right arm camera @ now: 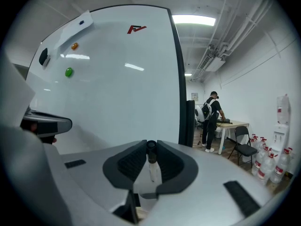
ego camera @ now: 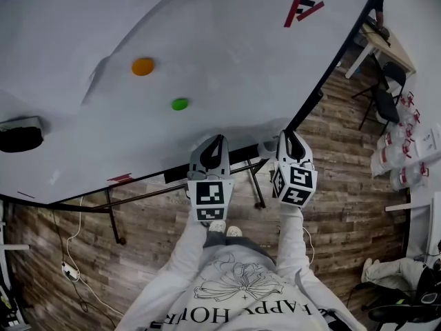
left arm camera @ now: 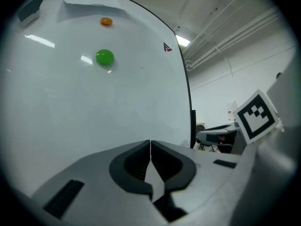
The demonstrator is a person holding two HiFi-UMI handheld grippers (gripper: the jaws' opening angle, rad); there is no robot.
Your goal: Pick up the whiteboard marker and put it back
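You hold both grippers side by side, near level, facing the lower edge of the whiteboard (ego camera: 207,40). The left gripper (left arm camera: 150,147) has its jaws closed together, empty. The right gripper (right arm camera: 151,149) clamps the whiteboard marker (right arm camera: 151,166), dark end forward. Bare board lies ahead, a green magnet (ego camera: 180,104) and an orange magnet (ego camera: 142,66) higher up. The wooden floor (ego camera: 337,205) lies below.

The marker (right arm camera: 151,169) sits in the right tool (ego camera: 290,138), left tool (ego camera: 215,143) beside it, whiteboard (ego camera: 227,54) ahead.

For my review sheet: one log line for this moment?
left gripper: shut, empty | right gripper: shut on marker | whiteboard: ahead
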